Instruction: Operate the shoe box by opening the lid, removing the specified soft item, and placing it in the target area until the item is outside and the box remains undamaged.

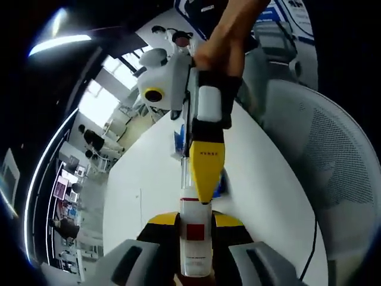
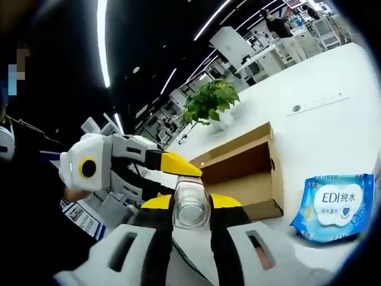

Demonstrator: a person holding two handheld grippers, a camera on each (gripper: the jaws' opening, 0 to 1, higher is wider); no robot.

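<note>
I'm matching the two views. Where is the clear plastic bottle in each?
Left gripper view: clear plastic bottle at bottom centre, between that view's own jaws.
Right gripper view: bottom centre, seen end-on between its own jaws.
Shared landmark: white table.

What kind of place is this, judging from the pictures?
Probably an open-plan office or lab: long strip ceiling lights, rows of desks in the background, a mesh office chair, and a potted plant on the white table.
</note>
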